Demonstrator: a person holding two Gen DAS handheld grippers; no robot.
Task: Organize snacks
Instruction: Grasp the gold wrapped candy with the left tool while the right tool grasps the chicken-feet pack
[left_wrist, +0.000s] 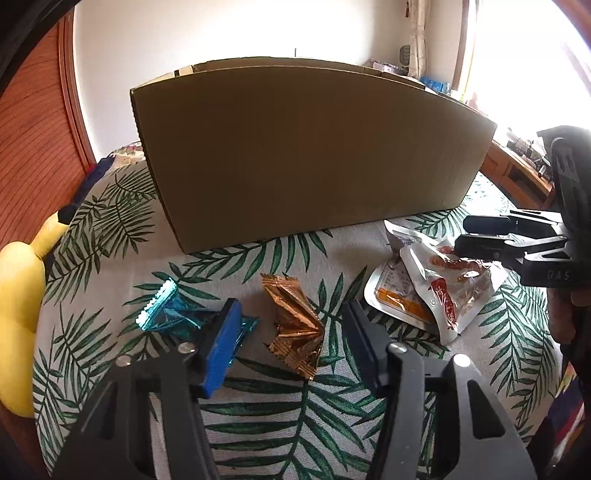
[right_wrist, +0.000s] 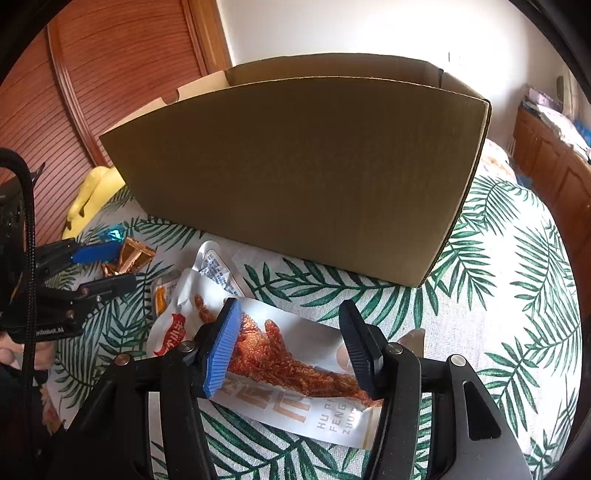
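Pickup step: the left tongs (left_wrist: 291, 336) stood part open around the gold candy wrapper (left_wrist: 295, 328), the right tongs (right_wrist: 291, 347) around the chicken-feet packet (right_wrist: 295, 365), neither gripped. Next: close, lift into the far cardboard box (left_wrist: 295, 155).

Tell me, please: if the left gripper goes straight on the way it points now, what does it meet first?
Most likely the copper-coloured wrapper, which lies on the leaf-print cloth between the open fingers of the left gripper. The cardboard box stands further behind. Depth is hard to judge here.
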